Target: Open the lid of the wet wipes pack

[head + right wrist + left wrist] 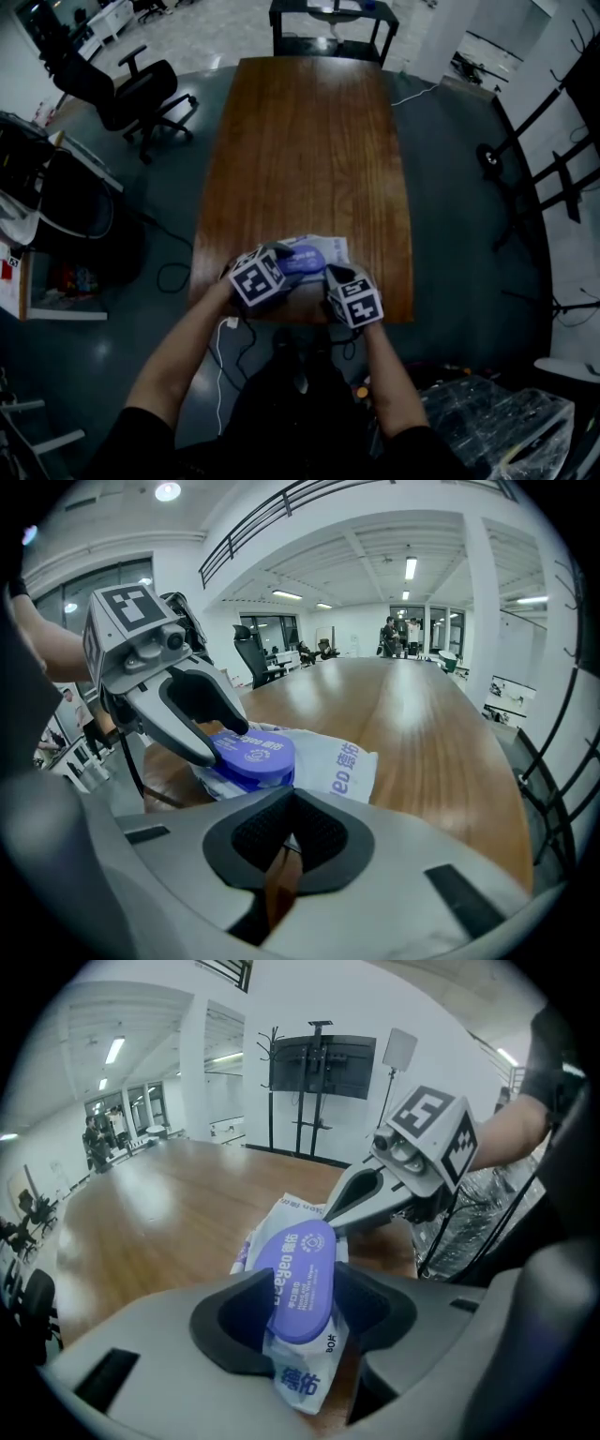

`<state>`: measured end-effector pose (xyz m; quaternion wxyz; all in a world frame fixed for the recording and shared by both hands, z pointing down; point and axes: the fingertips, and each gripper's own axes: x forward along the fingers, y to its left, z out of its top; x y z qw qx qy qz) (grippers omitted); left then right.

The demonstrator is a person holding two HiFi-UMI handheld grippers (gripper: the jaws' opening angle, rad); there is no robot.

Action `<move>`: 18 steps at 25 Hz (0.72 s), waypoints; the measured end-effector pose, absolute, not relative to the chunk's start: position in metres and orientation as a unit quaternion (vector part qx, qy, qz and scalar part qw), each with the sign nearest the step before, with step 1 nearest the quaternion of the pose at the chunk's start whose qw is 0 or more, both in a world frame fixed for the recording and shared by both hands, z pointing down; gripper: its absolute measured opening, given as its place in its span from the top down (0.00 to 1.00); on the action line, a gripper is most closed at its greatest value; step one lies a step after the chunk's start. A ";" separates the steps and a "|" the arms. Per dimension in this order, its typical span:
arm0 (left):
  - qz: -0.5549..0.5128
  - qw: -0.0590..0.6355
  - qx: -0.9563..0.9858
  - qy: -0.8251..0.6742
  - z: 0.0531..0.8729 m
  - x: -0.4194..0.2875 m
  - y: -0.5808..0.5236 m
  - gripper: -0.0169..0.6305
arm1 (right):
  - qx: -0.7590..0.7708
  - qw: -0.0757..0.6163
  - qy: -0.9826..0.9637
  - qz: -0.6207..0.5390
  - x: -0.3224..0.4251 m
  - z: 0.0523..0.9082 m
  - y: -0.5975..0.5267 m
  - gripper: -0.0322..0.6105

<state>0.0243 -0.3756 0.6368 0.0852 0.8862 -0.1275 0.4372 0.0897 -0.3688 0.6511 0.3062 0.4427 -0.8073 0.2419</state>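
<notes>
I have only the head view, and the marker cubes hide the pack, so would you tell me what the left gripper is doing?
Observer: The left gripper has its jaws closed on the sides of the purple lid of the wipes pack.
Operator: Thank you. And the right one?
Observer: The right gripper has its jaws together, with nothing clearly between them. Its tip sits at the lid's far end in the left gripper view.
Operator: Is the lid up yet?
Observer: No, it looks flat against the pack.
</notes>
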 end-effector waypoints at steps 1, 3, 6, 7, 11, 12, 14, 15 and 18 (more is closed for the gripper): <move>0.430 0.088 0.889 -0.128 0.634 0.024 -0.376 0.66 | 0.443 0.306 -0.808 0.241 0.089 0.652 -0.369 0.93; 0.415 0.090 0.896 -0.132 0.626 0.025 -0.376 0.71 | 0.443 0.306 -0.807 0.241 0.089 0.652 -0.370 0.93; 0.398 0.084 0.903 -0.138 0.613 0.027 -0.378 0.79 | 0.443 0.308 -0.806 0.243 0.089 0.652 -0.370 0.93; 0.394 0.082 0.905 -0.139 0.610 0.027 -0.379 0.80 | 0.443 0.308 -0.806 0.243 0.090 0.653 -0.370 0.93; 0.371 0.085 0.912 -0.152 0.596 0.026 -0.395 0.84 | 0.442 0.306 -0.807 0.243 0.088 0.654 -0.371 0.93; 0.365 0.085 0.913 -0.158 0.593 0.026 -0.400 0.85 | 0.442 0.304 -0.809 0.240 0.088 0.654 -0.372 0.93; 0.356 0.082 0.915 -0.170 0.589 0.028 -0.410 0.86 | 0.444 0.303 -0.809 0.239 0.090 0.654 -0.373 0.93; 0.351 0.079 0.916 -0.177 0.587 0.030 -0.416 0.86 | 0.445 0.303 -0.808 0.240 0.091 0.654 -0.372 0.93; 0.344 0.071 0.915 -0.200 0.585 0.028 -0.434 0.86 | 0.445 0.301 -0.809 0.241 0.088 0.653 -0.372 0.93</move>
